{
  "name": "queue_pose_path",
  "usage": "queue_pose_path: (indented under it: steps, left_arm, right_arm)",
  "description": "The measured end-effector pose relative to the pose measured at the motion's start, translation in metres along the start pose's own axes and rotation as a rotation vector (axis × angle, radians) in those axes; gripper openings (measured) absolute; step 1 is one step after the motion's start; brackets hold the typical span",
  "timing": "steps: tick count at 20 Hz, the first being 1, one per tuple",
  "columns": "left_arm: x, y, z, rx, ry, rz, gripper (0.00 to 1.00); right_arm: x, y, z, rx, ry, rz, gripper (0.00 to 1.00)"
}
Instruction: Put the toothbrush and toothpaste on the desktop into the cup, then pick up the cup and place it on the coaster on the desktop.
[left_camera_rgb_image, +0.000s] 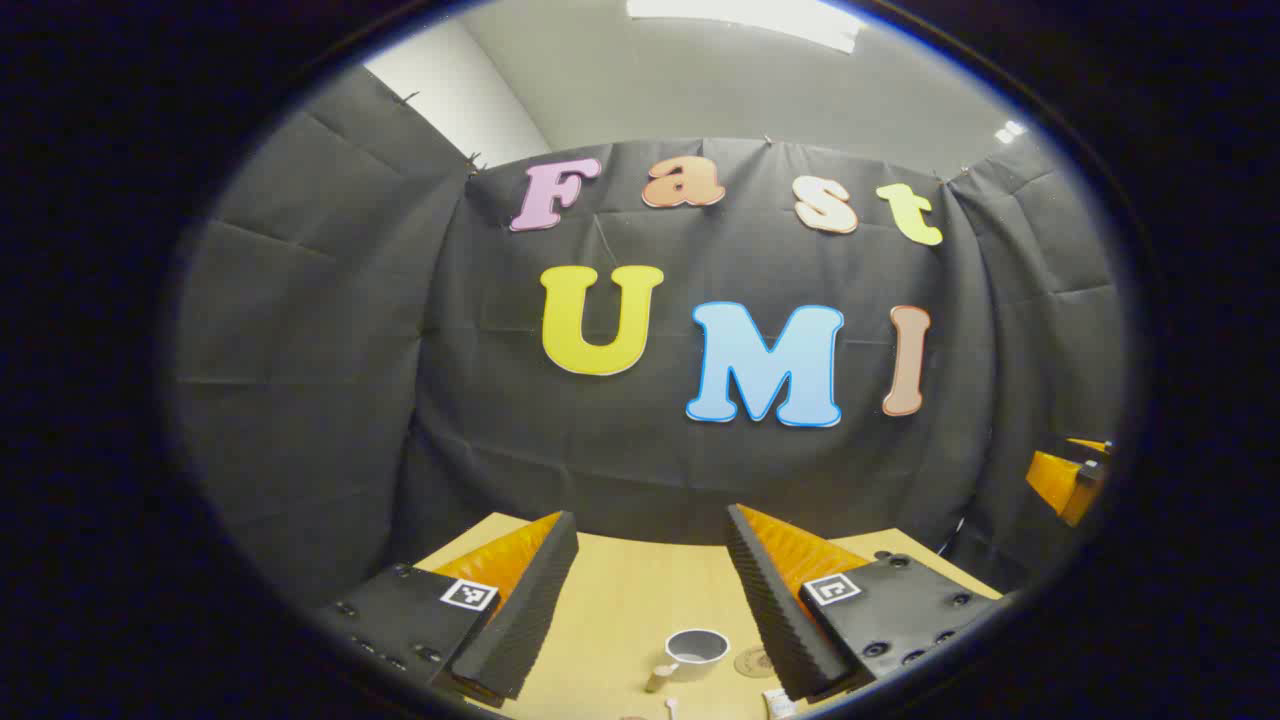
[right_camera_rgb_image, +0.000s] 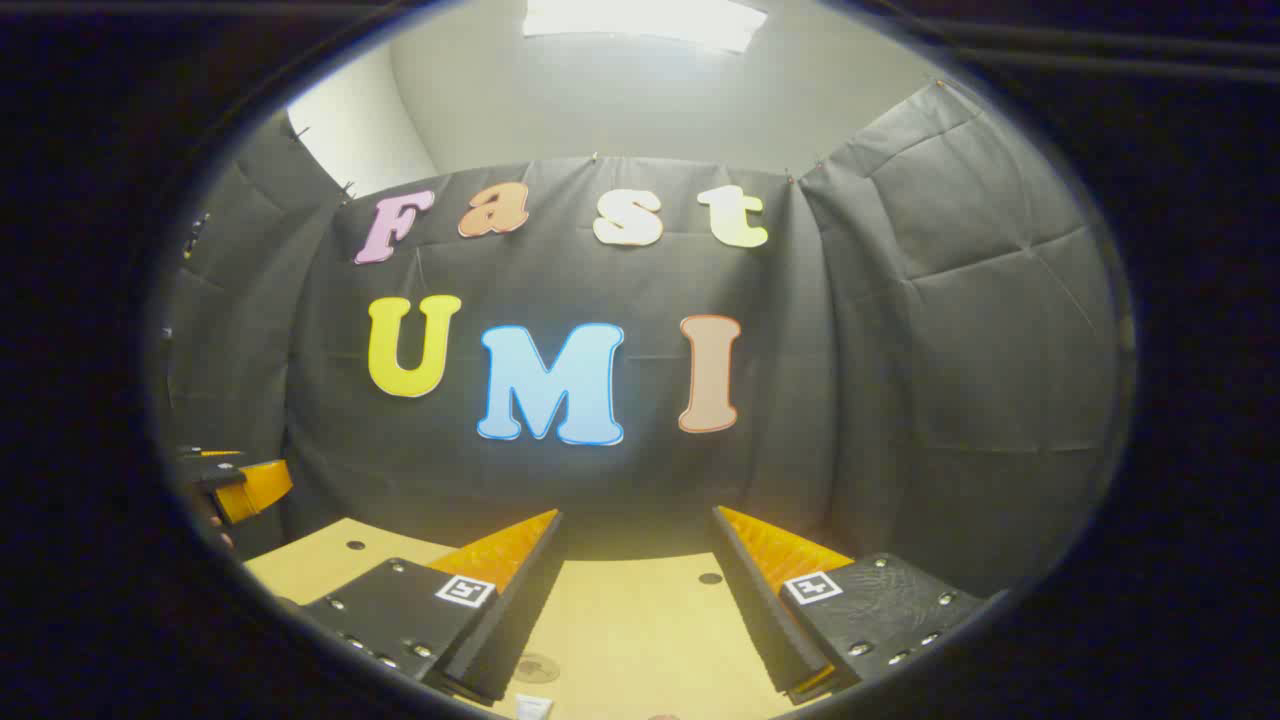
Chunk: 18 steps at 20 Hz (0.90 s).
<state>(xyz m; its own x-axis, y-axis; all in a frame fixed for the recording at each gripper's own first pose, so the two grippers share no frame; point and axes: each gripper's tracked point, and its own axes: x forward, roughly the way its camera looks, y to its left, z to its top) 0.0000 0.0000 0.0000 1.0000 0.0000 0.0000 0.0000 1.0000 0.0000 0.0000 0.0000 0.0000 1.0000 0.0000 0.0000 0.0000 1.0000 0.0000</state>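
Both views look forward from above the desktop (left_camera_rgb_image: 620, 600) toward the back wall, tilted up. The left gripper view sits further left, the right gripper view further right. Both share the wall, the desktop's far edge and the coaster (right_camera_rgb_image: 537, 668).

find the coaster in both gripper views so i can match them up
Left gripper view: the coaster lies low and right of centre on the desktop, just right of the cup.
Right gripper view: the coaster lies low and left of centre.
Shared landmark: the white toothpaste sits just below the coaster in both.
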Motion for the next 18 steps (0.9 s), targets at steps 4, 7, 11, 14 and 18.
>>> queue_pose_path:
  steps: [4, 7, 11, 14, 18]
  left_arm:
    - [-0.001, 0.001, -0.013, 0.004, 0.043, 0.009, 1.00]
    - [0.002, -0.008, -0.015, 0.003, 0.057, 0.008, 1.00]
    - [0.008, -0.025, -0.020, -0.001, 0.072, -0.006, 1.00]
    - [0.011, -0.036, -0.026, 0.003, 0.087, -0.010, 1.00]
    - [0.018, -0.043, -0.034, 0.012, 0.111, -0.009, 1.00]
  right_arm:
    - [0.008, 0.020, -0.010, 0.033, 0.047, 0.049, 0.90]
    - [0.013, 0.029, -0.014, 0.050, 0.073, 0.082, 0.90]
    - [0.016, 0.033, -0.019, 0.064, 0.108, 0.101, 0.90]
    - [0.019, 0.036, -0.020, 0.056, 0.119, 0.113, 0.89]
    - [0.024, 0.041, -0.029, 0.046, 0.149, 0.137, 0.89]
